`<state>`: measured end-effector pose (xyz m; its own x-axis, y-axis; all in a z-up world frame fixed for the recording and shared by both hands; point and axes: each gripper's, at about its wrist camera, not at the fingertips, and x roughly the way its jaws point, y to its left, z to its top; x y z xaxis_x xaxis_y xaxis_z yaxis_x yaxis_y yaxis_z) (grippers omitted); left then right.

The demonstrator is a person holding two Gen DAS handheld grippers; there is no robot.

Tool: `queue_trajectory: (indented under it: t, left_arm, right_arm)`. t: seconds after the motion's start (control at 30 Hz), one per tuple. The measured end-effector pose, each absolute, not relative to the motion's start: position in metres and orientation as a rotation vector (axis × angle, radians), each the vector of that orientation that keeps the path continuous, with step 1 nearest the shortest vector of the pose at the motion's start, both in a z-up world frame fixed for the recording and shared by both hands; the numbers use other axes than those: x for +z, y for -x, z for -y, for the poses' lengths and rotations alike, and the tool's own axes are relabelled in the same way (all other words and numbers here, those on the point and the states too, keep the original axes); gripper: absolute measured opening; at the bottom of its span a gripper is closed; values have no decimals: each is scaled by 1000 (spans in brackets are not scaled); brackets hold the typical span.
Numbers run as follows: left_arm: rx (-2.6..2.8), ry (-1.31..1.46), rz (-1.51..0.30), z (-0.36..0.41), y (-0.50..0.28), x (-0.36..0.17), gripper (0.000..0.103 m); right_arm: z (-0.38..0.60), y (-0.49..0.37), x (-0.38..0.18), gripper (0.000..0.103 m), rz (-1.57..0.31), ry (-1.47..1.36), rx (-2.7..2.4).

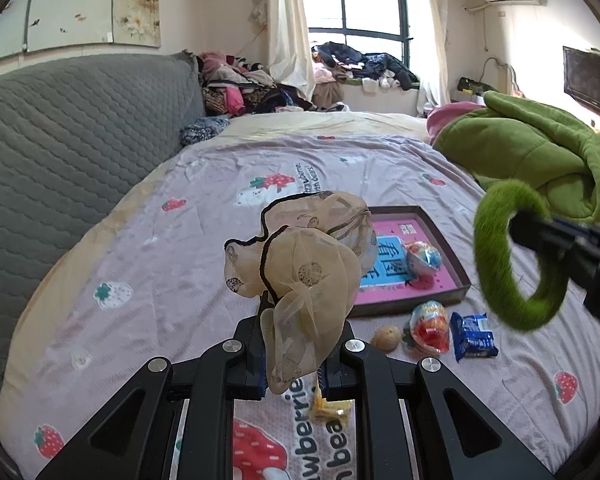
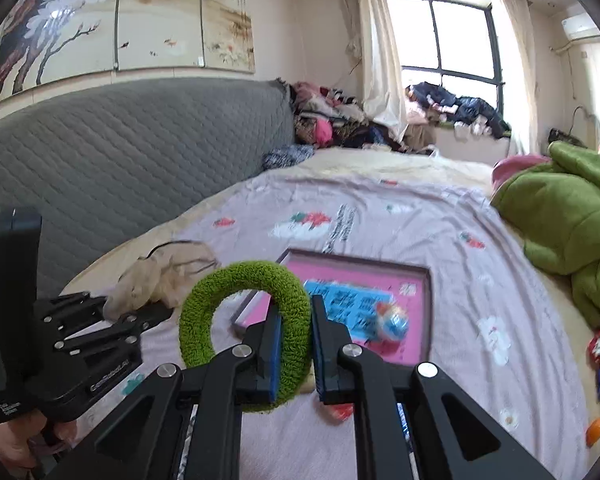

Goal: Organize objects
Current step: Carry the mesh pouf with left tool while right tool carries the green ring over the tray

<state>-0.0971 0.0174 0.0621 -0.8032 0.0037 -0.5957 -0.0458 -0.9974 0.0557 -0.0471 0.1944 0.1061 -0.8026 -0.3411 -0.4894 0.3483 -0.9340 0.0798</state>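
bedroom clutter frames it all: a strawberry-print bedspread (image 1: 148, 216), a grey quilted headboard (image 1: 80, 128) and clothes heaped under the window. the landmark is the shallow pink-lined tray (image 1: 458, 276) on the bedspread, holding one foil-wrapped egg (image 1: 423, 255).

the left gripper (image 1: 296, 364) has its fingers pinching a sheer beige scrunchie (image 1: 304, 256), held up in the air on the near side of the tray. the right gripper (image 2: 296, 356) has its fingers pinching a fuzzy green scrunchie (image 2: 246, 332), likewise aloft just before the tray's near edge.

i'd judge the step to be carrying both hair ties to the tray; the next move calls for lowering each over the lining, clear of the egg, before letting go.

only the left view shows the snacks just in front of the tray: a second egg (image 1: 430, 326), a blue packet (image 1: 473, 335), a small brown ball (image 1: 387, 337). only the right view shows the hand (image 2: 16, 444) on the left gripper's handle.
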Motion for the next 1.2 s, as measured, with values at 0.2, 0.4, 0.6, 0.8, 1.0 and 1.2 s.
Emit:
queue_trajectory:
  t: [0.2,0.4,0.6,0.8,1.0,1.2]
  left_arm:
    - [2960,964,-100,-21,110,70,17]
    - [2956,950,-102,-30,128,79,18]
    - [2954,948,-119,-38,144,84,18]
    - [2947,982,-125,-41,161,81,18]
    - [2950,1012,-124,-39,183,75,18]
    - [2959,1036,-114,-37,206,71,18]
  right_arm:
    - [-206,61,113,13,39,-718,-2683]
    - [-206,69,127,13,27,-653,-2687]
    - [-211,80,129,13,28,-650,-2683]
    - [-214,94,128,13,34,-640,-2661]
    - [-222,113,123,13,64,-632,-2666]
    - [-231,135,117,13,96,-624,-2685]
